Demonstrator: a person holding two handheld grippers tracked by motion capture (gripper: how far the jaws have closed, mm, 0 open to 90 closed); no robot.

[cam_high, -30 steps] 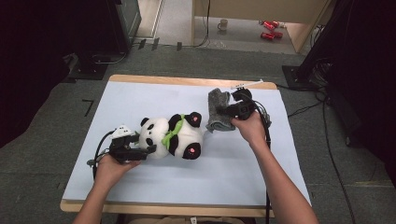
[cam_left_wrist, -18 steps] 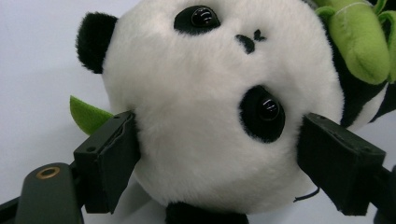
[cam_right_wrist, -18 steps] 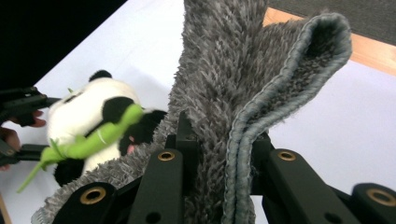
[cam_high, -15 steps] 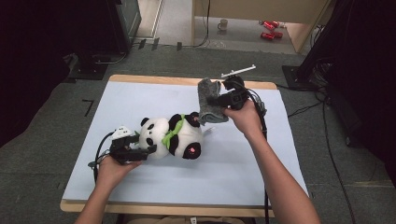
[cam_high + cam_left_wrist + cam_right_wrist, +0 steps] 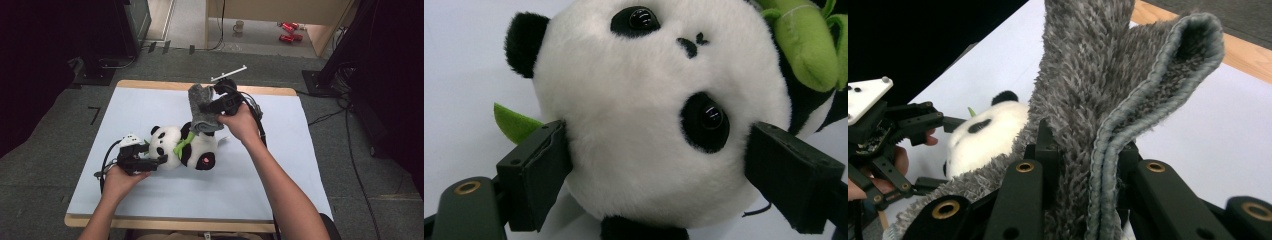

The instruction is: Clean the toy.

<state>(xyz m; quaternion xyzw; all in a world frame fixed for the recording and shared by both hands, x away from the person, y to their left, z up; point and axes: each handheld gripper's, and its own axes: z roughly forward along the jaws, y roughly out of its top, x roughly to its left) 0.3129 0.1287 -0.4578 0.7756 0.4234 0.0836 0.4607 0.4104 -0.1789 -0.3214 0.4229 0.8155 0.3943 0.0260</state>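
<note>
Nearest the front edge of the desk (image 5: 150,205), the left gripper (image 5: 159,161) clasped the head of the toy panda (image 5: 185,147), which lay on its side near the desk's middle, white and black with a green leaf at its neck. Its plush could have slid from those jaws. Farther back, the right gripper (image 5: 206,107) pinched a shaggy grey cloth (image 5: 202,111) above the panda; the hanging fold might have snagged or slipped free.

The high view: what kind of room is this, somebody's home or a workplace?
Probably a lab or recording studio, not a home. A wooden table under a pale blue sheet stands on grey carpet among dark equipment stands, cables run across the floor, and a person works a plush panda and grey cloth with hand-held grippers.
</note>
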